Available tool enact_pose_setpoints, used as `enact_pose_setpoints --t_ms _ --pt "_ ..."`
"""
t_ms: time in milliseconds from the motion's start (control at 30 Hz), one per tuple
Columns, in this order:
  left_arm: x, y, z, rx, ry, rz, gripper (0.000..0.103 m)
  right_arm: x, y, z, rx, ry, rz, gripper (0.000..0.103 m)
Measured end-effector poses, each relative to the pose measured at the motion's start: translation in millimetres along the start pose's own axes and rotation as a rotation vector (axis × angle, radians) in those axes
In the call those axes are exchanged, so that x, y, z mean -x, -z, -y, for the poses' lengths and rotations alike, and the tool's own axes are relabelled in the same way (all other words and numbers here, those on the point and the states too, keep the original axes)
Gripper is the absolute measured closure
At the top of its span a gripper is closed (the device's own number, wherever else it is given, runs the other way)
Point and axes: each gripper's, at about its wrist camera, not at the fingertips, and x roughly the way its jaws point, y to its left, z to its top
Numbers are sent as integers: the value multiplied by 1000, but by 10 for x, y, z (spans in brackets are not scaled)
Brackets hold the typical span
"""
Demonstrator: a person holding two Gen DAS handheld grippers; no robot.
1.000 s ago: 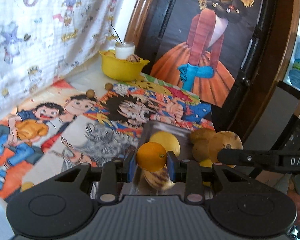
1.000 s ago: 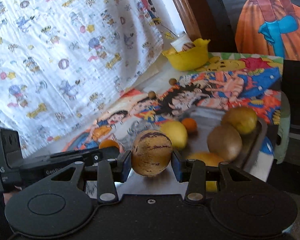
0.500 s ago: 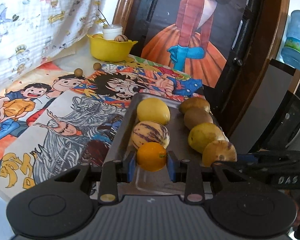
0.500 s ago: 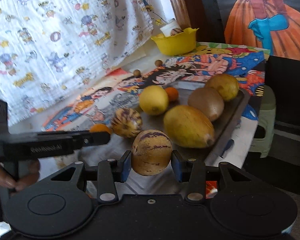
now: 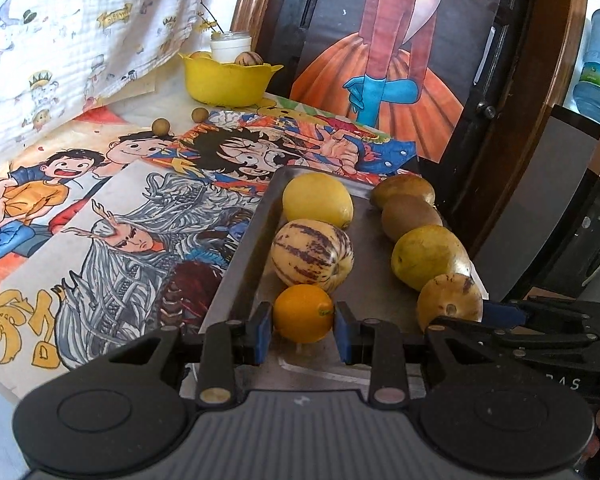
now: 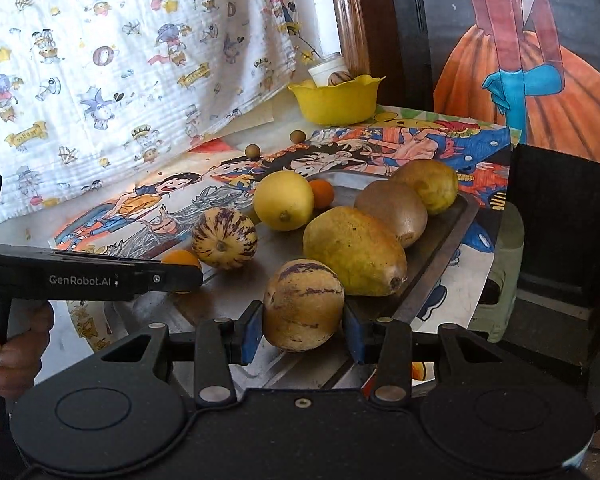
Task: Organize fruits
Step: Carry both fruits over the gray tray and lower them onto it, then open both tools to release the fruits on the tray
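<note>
My left gripper [image 5: 303, 330] is shut on a small orange fruit [image 5: 303, 313], low over the near end of the metal tray [image 5: 374, 296]. In the right wrist view my right gripper [image 6: 303, 326] is shut on a purple-striped pepino melon [image 6: 303, 305] at the tray's near edge. On the tray lie a second striped melon [image 5: 312, 254], a yellow lemon [image 5: 317, 199], a mango [image 6: 354, 256], a kiwi [image 6: 392, 212] and another small orange [image 6: 322, 194]. The right gripper's melon [image 5: 449, 300] shows at the tray's right side in the left wrist view.
A yellow bowl [image 5: 228, 80] with a fruit and a white jar stands at the back of the table. Two small brown round fruits [image 5: 161, 126] lie on the cartoon posters. A patterned cloth hangs at left, a framed painting at back right. A hand [image 6: 12, 344] holds the left gripper.
Both grippers have come down toward the tray with their fruits still held. The tray and its fruits now fill more of both views.
</note>
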Motion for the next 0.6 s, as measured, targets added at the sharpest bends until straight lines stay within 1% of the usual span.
enact_pose_setpoints --t_ms 133,467,600 --pt "-18 -16 -10 7 0 2 67 -5 30 -36 18 14 17 57" --pt "-15 -12 -28 28 10 3 66 5 59 -38 -16 12 21 56" --pt "7 -8 -61 61 33 -3 66 63 71 -66 -15 12 25 51"
